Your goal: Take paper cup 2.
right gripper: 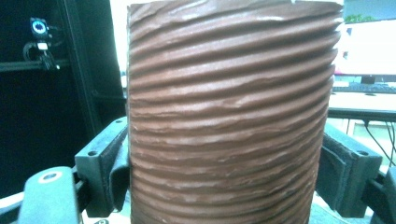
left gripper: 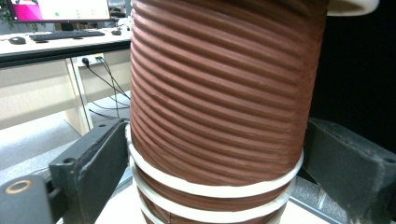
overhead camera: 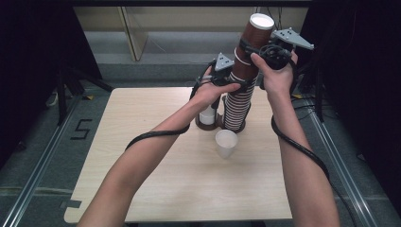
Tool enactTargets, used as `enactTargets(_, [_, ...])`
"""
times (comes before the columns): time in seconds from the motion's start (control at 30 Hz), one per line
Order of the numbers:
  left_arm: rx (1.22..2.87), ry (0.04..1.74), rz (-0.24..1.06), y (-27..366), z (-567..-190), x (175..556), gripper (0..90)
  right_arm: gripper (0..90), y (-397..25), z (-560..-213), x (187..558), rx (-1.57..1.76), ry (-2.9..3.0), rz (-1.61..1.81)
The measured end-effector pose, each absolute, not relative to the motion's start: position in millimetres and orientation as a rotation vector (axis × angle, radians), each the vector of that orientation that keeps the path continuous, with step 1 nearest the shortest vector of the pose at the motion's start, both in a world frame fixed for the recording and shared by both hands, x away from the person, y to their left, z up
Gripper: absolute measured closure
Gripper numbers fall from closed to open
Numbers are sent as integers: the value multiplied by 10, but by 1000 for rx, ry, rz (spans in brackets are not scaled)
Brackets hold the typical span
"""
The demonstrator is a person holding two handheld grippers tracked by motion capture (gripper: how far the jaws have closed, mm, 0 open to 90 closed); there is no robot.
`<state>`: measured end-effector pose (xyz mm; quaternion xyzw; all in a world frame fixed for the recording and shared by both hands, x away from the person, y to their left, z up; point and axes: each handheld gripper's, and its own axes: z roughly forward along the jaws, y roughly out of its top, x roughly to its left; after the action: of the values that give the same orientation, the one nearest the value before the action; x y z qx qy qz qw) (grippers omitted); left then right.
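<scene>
A tall stack of brown ribbed paper cups (overhead camera: pixel 239 101) stands upside down near the table's far edge, leaning right toward its top. My left gripper (overhead camera: pixel 232 81) is shut on the stack about halfway up; in the left gripper view its jaws sit on either side of the stack (left gripper: pixel 219 93), just above white rims. My right gripper (overhead camera: pixel 259 48) is shut on the topmost brown cup (overhead camera: pixel 255 35), whose ribbed wall (right gripper: pixel 229 116) sits between the two padded jaws. A white cup (overhead camera: pixel 226 143) stands upright in front of the stack.
A short brown cup with a white cup in it (overhead camera: pixel 207 118) stands left of the stack's base. The wooden table (overhead camera: pixel 156 179) is bare toward me. Cables trail along both forearms. Dark stands flank the table; a desk with a monitor (left gripper: pixel 60 9) lies beyond.
</scene>
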<state>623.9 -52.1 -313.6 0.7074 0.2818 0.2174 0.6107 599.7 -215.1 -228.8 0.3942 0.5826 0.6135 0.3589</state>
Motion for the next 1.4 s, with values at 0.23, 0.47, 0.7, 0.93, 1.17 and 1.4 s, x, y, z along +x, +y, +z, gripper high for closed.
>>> enactTargets(0.23, [1641, 642, 514, -520, -3129, 6237, 75, 182, -2201, -2229, 5964, 1001, 1448, 1630])
enactTargets(0.47, [1649, 638, 522, -521, -3121, 6235, 75, 182, -2250, -2142, 5925, 1011, 1388, 1671])
enactTargets(0.7, [1656, 625, 553, -519, -3126, 6206, 78, 182, -2304, -2066, 5858, 1009, 1334, 1722])
enactTargets(0.93, [1641, 607, 608, -480, -3083, 6076, 12, 182, -2370, -1978, 5754, 995, 1327, 1738])
enactTargets(1.17, [1645, 572, 632, -332, -3047, 5874, 4, 182, -2454, -1998, 5610, 995, 1331, 1736])
enactTargets(1.4, [1657, 540, 646, -85, -3048, 5602, 5, 182, -2542, -2093, 5408, 995, 1351, 1700])
